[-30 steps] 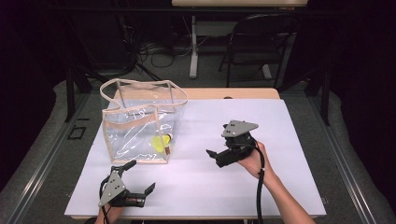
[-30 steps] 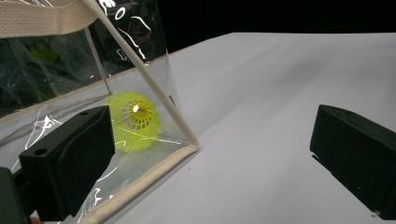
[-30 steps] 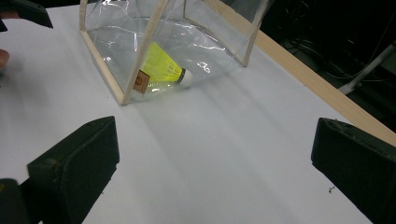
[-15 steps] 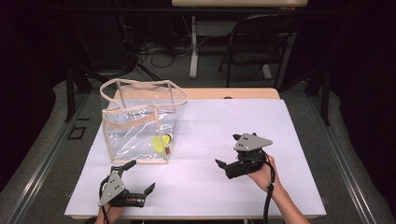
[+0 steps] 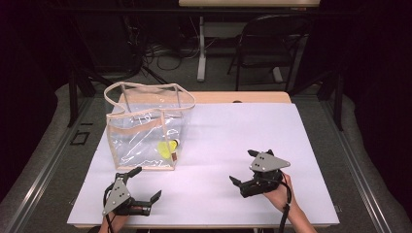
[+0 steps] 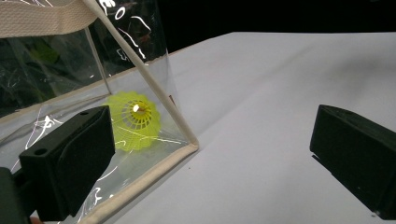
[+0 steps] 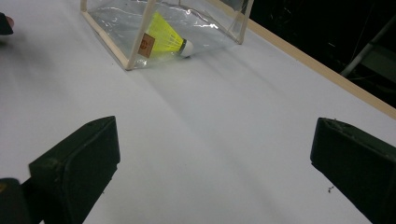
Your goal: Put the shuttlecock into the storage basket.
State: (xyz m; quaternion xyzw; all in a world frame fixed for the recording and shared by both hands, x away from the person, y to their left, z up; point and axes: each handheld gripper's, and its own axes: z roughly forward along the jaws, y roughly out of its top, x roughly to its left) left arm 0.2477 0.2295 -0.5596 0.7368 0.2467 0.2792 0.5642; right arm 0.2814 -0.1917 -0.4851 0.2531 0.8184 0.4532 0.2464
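Left gripper [image 5: 144, 184] jaws wide apart; right gripper [image 5: 244, 167] likewise.

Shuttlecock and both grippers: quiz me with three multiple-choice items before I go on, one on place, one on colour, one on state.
1. Where does the shuttlecock lie?
A. on the bare table
B. inside the clear bag, near its front right corner
C. between the left gripper's jaws

2. What colour is its skirt?
A. yellow
B. red
C. blue

3. How do the jaws of the right gripper stand?
A. shut on the shuttlecock
B. shut on nothing
C. open, holding nothing

Answers: 1 B, the left gripper view shows it behind the bag's clear wall by the corner seam. 2 A, yellow in all views, with a white tip. 3 C, the right gripper view shows white table between wide-apart jaws.
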